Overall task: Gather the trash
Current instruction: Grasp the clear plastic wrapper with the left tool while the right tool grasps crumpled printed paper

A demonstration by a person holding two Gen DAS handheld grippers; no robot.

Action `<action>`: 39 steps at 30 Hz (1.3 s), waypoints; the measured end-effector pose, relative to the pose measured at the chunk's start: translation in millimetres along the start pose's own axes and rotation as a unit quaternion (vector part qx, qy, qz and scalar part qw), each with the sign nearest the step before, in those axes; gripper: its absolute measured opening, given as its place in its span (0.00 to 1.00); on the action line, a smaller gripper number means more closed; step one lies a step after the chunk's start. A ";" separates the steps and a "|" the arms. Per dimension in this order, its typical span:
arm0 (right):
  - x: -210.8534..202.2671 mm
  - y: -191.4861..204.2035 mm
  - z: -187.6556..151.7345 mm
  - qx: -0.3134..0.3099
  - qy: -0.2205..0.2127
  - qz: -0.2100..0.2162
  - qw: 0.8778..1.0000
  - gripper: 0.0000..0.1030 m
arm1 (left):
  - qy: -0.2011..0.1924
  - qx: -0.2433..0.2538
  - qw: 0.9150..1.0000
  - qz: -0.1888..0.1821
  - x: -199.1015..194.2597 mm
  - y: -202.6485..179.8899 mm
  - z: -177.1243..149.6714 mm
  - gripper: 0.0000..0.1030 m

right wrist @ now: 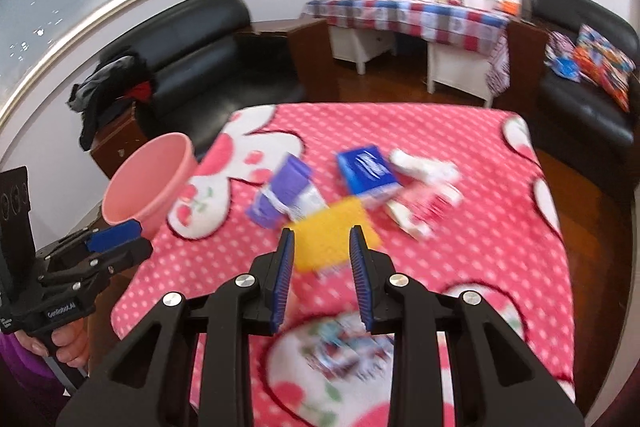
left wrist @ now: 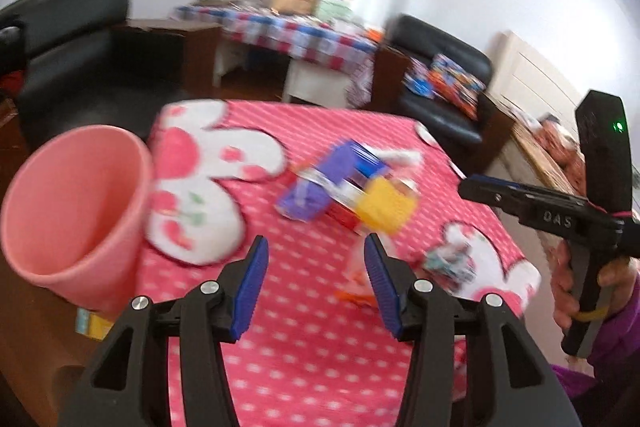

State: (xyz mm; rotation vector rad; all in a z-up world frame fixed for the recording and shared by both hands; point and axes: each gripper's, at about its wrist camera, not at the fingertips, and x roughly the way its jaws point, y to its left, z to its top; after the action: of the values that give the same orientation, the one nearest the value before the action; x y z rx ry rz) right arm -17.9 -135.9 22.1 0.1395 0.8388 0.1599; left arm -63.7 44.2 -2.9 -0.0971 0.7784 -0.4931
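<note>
Pink bin [right wrist: 148, 187] stands at the left edge of the tabletop [right wrist: 480, 247], just beside the left tool [right wrist: 116, 241], whose fingers are spread wide around nothing. Trash lies mid-tabletop: purple wrapper [right wrist: 280, 197], yellow packet [right wrist: 334, 239], blue box [right wrist: 368, 173], white-red wrapper [right wrist: 424, 195]. Right tool [right wrist: 322, 275] hovers above the yellow packet, jaws wide, gripping nothing; a crumpled printed wrapper [right wrist: 348, 349] lies nearest, under its fingers.
</note>
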 end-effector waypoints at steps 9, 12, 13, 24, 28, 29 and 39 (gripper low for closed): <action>-15.4 -37.5 -32.1 0.044 0.026 -0.006 0.999 0.28 | 0.049 0.055 0.997 -0.037 36.7 -43.9 -14.1 0.47; -12.1 -41.4 -40.2 0.049 0.041 0.000 0.998 0.28 | 0.061 0.056 0.996 -0.038 47.1 -48.2 -14.9 0.47; -11.1 -41.9 -41.6 0.049 0.044 0.000 0.998 0.28 | 0.063 0.056 0.996 -0.038 49.8 -48.6 -14.3 0.47; -5.4 -49.1 -47.7 0.040 0.052 0.020 0.998 0.45 | 0.103 0.041 0.994 -0.021 85.9 -47.2 -11.6 0.22; -1.7 -47.1 -51.3 0.033 0.061 0.033 0.997 0.45 | 0.100 0.049 0.994 -0.024 86.6 -48.4 -10.0 0.09; -0.6 -45.9 -52.5 0.030 0.064 0.037 0.997 0.45 | 0.099 0.050 0.994 -0.027 85.5 -48.9 -9.4 0.07; 13.9 -41.4 -56.4 0.023 0.079 0.032 0.996 0.46 | 0.066 0.047 0.996 -0.034 61.7 -46.9 -2.6 0.03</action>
State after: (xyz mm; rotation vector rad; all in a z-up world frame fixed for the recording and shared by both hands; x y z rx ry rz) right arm -47.4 -170.4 -33.0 0.1988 0.9961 0.2135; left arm -46.5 -25.4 -32.6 -0.0026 0.8821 -0.6045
